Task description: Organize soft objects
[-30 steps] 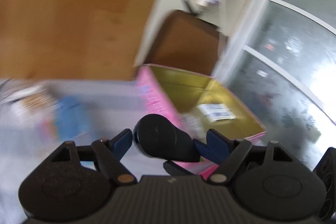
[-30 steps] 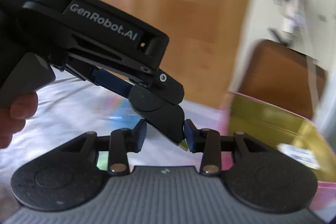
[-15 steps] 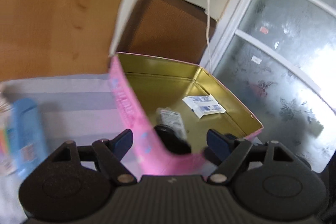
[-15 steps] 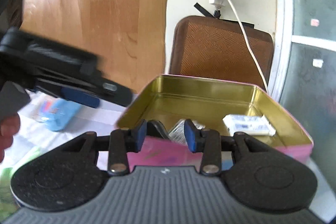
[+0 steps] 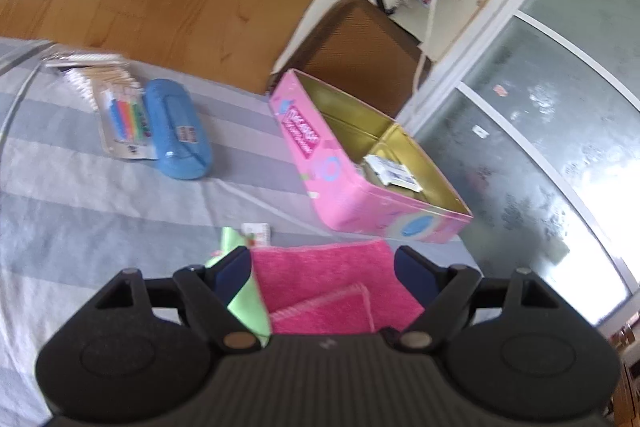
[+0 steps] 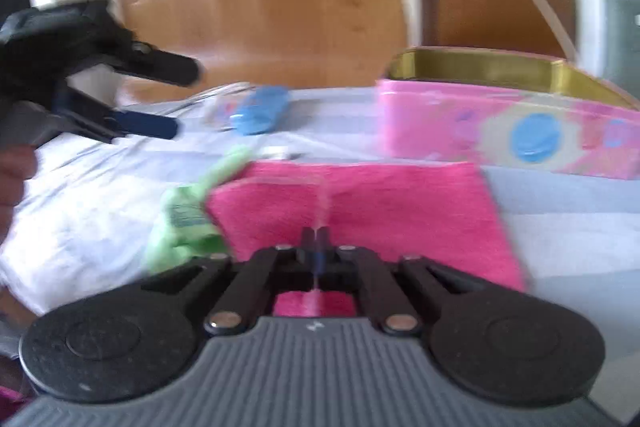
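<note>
A pink towel (image 5: 320,279) lies on the striped bedsheet, with a green cloth (image 5: 244,303) at its left edge. It shows in the right wrist view too (image 6: 400,203), beside the green cloth (image 6: 188,223). My left gripper (image 5: 324,267) is open and empty above the pink towel. My right gripper (image 6: 316,239) is shut on a raised fold of the pink towel. The open pink tin (image 5: 360,199) with a gold inside stands just beyond the towel and holds small white packets (image 5: 392,171). The left gripper also shows at the left of the right wrist view (image 6: 160,99).
A blue case (image 5: 178,135) and a pack of coloured pens (image 5: 124,119) lie on the sheet at the far left. A small white packet (image 5: 256,231) lies near the green cloth. A brown chair back (image 5: 356,51) and a glass door (image 5: 540,147) stand behind the tin.
Both grippers pulled back from over the tin to the pink towel. The dark object the right gripper held is gone from it, and it has closed on the towel. The left gripper stayed open.
</note>
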Demonstrator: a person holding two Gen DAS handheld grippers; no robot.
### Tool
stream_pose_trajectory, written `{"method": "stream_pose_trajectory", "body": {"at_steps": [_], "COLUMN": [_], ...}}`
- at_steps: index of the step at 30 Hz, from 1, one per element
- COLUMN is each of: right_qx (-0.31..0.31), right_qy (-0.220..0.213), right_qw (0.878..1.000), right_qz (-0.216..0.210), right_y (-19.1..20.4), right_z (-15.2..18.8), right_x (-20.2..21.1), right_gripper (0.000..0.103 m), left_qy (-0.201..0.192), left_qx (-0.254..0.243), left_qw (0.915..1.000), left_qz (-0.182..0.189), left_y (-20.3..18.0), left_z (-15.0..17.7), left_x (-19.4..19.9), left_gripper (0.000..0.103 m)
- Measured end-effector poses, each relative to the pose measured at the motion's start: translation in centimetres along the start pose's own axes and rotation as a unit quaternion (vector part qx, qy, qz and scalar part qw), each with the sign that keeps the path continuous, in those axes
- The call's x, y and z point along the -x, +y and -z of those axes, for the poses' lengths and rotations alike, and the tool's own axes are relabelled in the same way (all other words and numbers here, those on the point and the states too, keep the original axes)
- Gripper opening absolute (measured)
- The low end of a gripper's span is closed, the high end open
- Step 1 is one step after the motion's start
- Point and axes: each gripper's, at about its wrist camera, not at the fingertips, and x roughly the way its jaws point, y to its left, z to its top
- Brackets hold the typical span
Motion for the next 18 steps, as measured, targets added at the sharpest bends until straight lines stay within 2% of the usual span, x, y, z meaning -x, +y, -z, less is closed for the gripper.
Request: {"method": "stream_pose_trajectory", "body": {"at_steps": [2, 6, 7, 10, 12, 17, 18], "right_qx": [-0.033, -0.108, -0.117, -0.125, -0.129, -0.134, -0.135], "right_qy": [-0.032, -0.089, -0.092, -0.073, -0.054, 0.003, 0.016], "right_qw": [0.998, 0.987, 0.986, 0.989, 0.989, 0.985, 0.984], "right_qz": [0.032, 0.084, 0.076, 0.003, -0.04, -0.105, -0.118], "right_y": [-1.4, -5.0, -5.5, -5.2, -4.4, -2.5, -1.9], "right_z": [-0.5, -0.7, -0.6, -0.8, -0.7, -1.0, -0.7], "right_x": [1.2, 4.5, 5.1, 4.8, 3.4, -1.5, -1.8], "right_gripper": [0.003, 0.003, 0.004, 0.019, 0.05, 0.051, 0.03], "left_qy": [0.0, 0.011, 0.013, 0.016, 0.018, 0.015, 0.013], "left_qx": [-0.009, -0.034, -0.041, -0.046, -0.044, -0.037, -0.036], "left_qw": [0.9999, 0.9991, 0.9988, 0.9985, 0.9985, 0.9991, 0.9992], "left_qz": [0.006, 0.022, 0.024, 0.026, 0.027, 0.011, 0.007], "left_y": [-1.0, -3.0, -3.6, -4.6, -4.8, -4.5, -4.4], "left_z": [0.0, 0.6, 0.7, 1.1, 1.3, 1.7, 1.7], "left_x": [-0.1, -0.6, -0.8, -1.2, -1.3, -0.3, 0.0], "left_gripper": [0.08, 0.08, 0.08, 0.08, 0.08, 0.08, 0.08]}}
